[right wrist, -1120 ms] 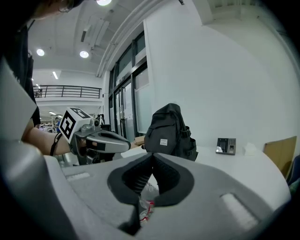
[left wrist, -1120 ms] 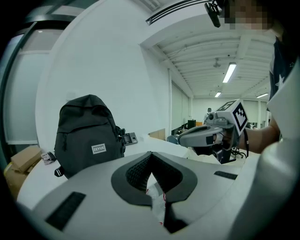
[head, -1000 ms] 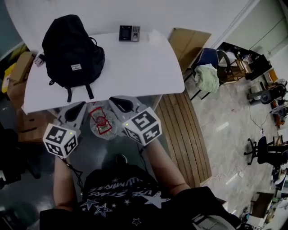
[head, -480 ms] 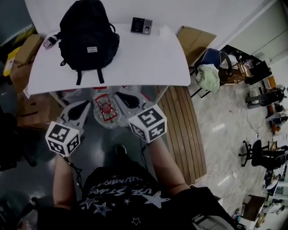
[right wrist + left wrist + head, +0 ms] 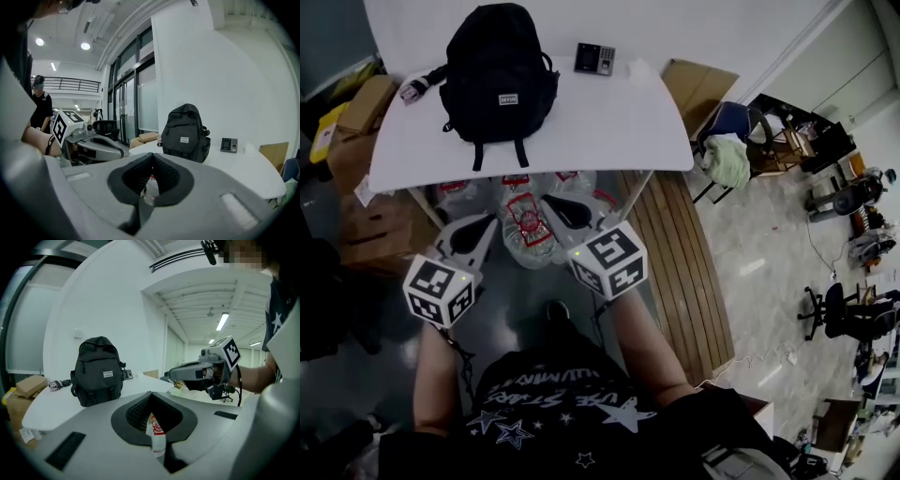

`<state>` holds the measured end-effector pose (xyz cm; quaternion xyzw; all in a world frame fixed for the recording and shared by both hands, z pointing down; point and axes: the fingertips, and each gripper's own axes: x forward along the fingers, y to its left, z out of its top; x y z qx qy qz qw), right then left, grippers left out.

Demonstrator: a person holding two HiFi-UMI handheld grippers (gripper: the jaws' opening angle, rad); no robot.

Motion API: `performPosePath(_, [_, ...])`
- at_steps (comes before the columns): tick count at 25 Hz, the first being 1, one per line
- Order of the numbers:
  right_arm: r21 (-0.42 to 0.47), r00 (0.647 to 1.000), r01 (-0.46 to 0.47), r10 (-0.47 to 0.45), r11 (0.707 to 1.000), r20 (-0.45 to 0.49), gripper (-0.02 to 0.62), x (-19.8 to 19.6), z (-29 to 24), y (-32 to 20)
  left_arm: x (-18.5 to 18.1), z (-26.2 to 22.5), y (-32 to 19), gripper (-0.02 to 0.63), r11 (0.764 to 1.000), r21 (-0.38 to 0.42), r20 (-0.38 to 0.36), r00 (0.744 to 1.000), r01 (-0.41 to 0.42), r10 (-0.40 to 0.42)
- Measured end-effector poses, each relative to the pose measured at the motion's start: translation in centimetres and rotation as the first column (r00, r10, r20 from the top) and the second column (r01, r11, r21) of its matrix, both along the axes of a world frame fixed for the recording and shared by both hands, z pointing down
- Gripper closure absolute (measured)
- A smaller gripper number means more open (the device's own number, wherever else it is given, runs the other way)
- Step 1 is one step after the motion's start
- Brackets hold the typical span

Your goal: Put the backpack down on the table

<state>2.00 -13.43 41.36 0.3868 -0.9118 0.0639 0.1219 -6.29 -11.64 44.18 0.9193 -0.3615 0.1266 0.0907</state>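
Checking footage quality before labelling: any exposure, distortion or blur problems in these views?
Head view: dim floor, dark corners, white table bright, black backpack low on detail. Left gripper view: strong fisheye bending, black vignette at edges, backpack sharp. Right gripper view: same fisheye, ceiling lights glaring at upper left.

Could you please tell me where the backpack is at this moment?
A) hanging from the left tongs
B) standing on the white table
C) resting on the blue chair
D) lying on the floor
B: the backpack stands upright on the white table, near its left end in the head view.
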Motion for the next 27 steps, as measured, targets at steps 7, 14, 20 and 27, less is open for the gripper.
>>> performPosePath(7, [0.023,0.999,-0.021,0.022,1.000,-0.033,0.595,-1.6,-0.7,2.8,-1.2,-0.9,2.4,0.598,0.999,0.022,-0.013,0.999,-0.029,0.029])
performPosePath(14, [0.035,0.999,-0.026,0.027,0.999,-0.043,0.595,-3.2,-1.1,6.1,-2.4,-1.4,5.7,0.598,0.998,0.040,-0.018,0.999,-0.044,0.045])
performPosePath(20, [0.038,0.998,-0.029,0.031,0.999,-0.053,0.595,-4.0,-1.5,8.4,-3.4,-2.0,7.8,0.598,0.998,0.049,-0.020,0.999,-0.042,0.043])
performPosePath(27, [0.036,0.998,-0.026,0.028,0.999,-0.059,0.595,-5.2,-1.6,10.4,-4.5,-2.2,9.9,0.598,0.998,0.051,-0.020,0.999,-0.040,0.041])
